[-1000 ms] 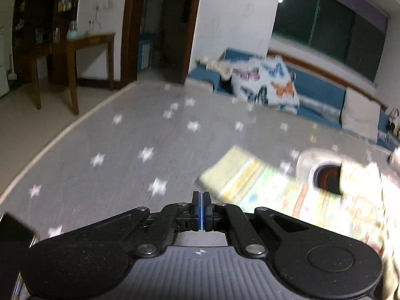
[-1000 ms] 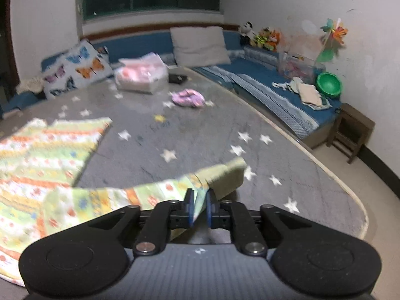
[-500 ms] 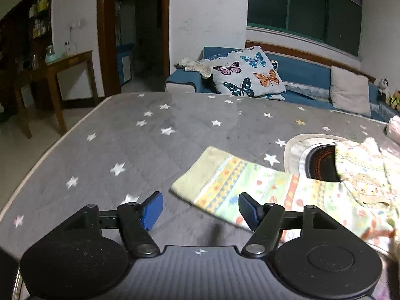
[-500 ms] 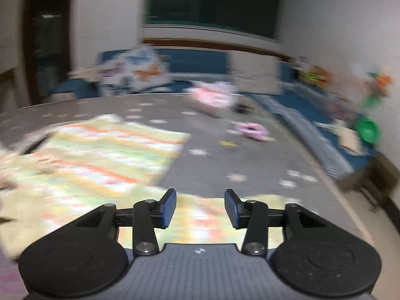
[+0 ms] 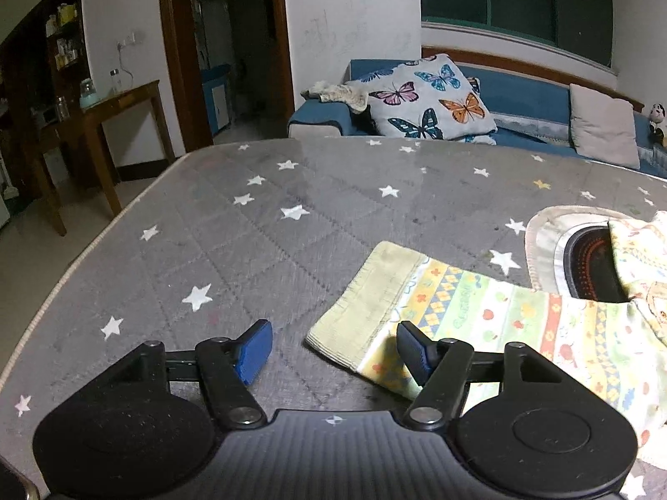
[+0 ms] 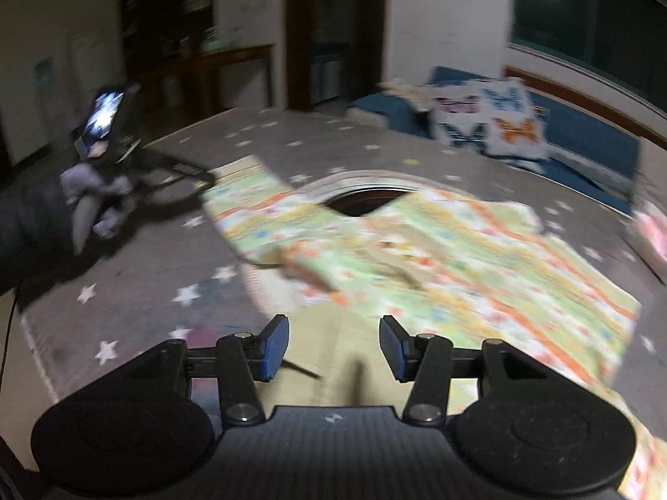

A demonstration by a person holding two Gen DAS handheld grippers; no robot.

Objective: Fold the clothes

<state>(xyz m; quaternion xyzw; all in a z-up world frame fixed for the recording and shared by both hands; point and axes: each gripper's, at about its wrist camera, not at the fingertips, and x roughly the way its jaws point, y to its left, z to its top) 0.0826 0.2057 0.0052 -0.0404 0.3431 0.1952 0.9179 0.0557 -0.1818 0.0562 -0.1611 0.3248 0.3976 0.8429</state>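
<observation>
While opening, right hand-held gripper empty, above garment

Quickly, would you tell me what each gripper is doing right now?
Left gripper: jaws closing, empty beside the garment's cuff.
Right gripper: jaws opening, nothing held.

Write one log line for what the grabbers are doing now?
left gripper: closing, holds nothing | right gripper: opening, holds nothing | patterned garment: flat on mat
</observation>
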